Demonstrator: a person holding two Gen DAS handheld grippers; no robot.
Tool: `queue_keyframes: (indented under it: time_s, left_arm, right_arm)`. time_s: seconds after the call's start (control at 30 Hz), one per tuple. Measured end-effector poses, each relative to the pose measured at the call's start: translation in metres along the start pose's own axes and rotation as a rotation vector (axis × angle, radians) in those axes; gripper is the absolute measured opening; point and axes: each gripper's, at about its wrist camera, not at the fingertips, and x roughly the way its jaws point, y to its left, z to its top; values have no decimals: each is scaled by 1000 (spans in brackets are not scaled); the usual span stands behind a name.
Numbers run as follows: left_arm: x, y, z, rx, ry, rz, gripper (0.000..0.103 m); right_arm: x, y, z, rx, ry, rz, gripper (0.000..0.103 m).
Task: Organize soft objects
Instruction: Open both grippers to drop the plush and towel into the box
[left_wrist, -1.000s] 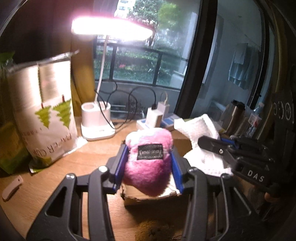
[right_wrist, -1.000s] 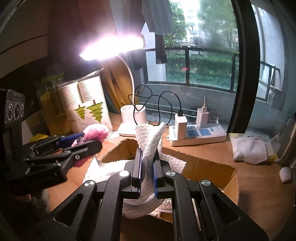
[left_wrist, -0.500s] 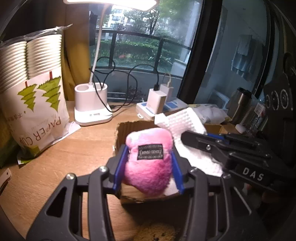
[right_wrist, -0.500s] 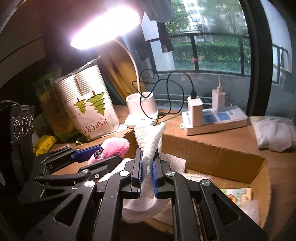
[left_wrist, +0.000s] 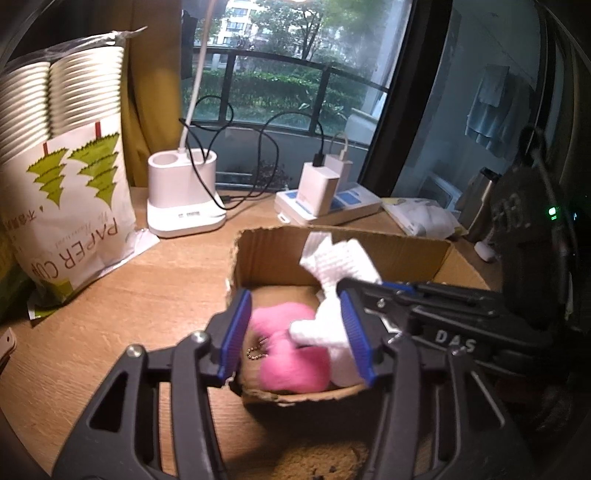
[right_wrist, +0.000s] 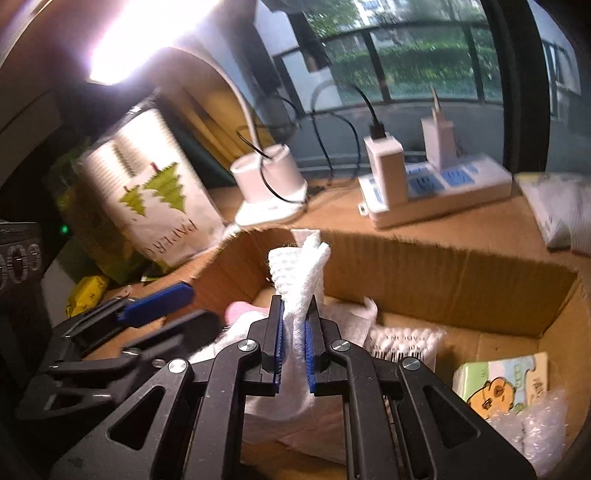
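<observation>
A pink plush toy (left_wrist: 291, 354) lies inside an open cardboard box (left_wrist: 280, 254) on the wooden desk. My left gripper (left_wrist: 295, 332) is open above the box's near left corner, its blue pads apart with the plush below them. My right gripper (right_wrist: 293, 341) is shut on a white knitted cloth (right_wrist: 299, 273) and holds it over the box (right_wrist: 443, 273); the cloth (left_wrist: 340, 262) and the right gripper (left_wrist: 424, 299) also show in the left wrist view. The left gripper (right_wrist: 147, 314) shows at the left of the right wrist view, with a bit of pink plush (right_wrist: 236, 310) beside it.
A bag of paper cups (left_wrist: 62, 177) stands at the left. A white lamp base (left_wrist: 183, 195) and a power strip with chargers (left_wrist: 328, 203) sit behind the box. The box also holds a tissue pack (right_wrist: 506, 384), bubble wrap (right_wrist: 535, 424) and a cotton swab pack (right_wrist: 406, 343).
My left gripper has opened and the pink plush has dropped into the box. Both grippers have moved forward and lower over the box; the right still holds the white cloth.
</observation>
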Motion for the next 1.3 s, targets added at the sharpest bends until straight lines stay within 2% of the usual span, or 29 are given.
queue_keyframes:
  time_s: [0.27, 0.47, 0.57, 0.63, 0.67, 0.7, 0.73, 0.8, 0.83, 1.3]
  left_arm:
    - [-19, 2, 2, 1, -34, 21, 52]
    - [-23, 13, -3, -17, -28, 44, 53]
    - [-26, 16, -6, -22, -26, 48, 53]
    - [-28, 17, -6, -23, -28, 50, 53]
    - [-29, 17, -6, -24, -28, 51, 53]
    - [-30, 18, -7, -25, -29, 53, 54]
    - [-31, 18, -7, -27, -29, 53, 61]
    - [-36, 18, -7, -36, -38, 45, 71]
    - [-38, 18, -7, -40, -42, 42, 72]
    - [-75, 6, -14, -27, -81, 41, 73]
  right_arm:
    - [12, 8, -5, -39, 50, -42, 11]
    - [21, 20, -11, -110, 79, -128, 14]
    - [18, 21, -10, -109, 75, -145, 27]
    - [14, 23, -9, -107, 62, -145, 42]
    - [10, 25, -9, -109, 52, -148, 44]
    - [7, 26, -8, -112, 44, -151, 48]
    - [3, 29, -7, -120, 35, -158, 50]
    - [-3, 32, -7, -133, 24, -169, 52]
    - [-6, 33, -7, -136, 21, -171, 52]
    - [-58, 56, -18, -168, -36, -201, 53]
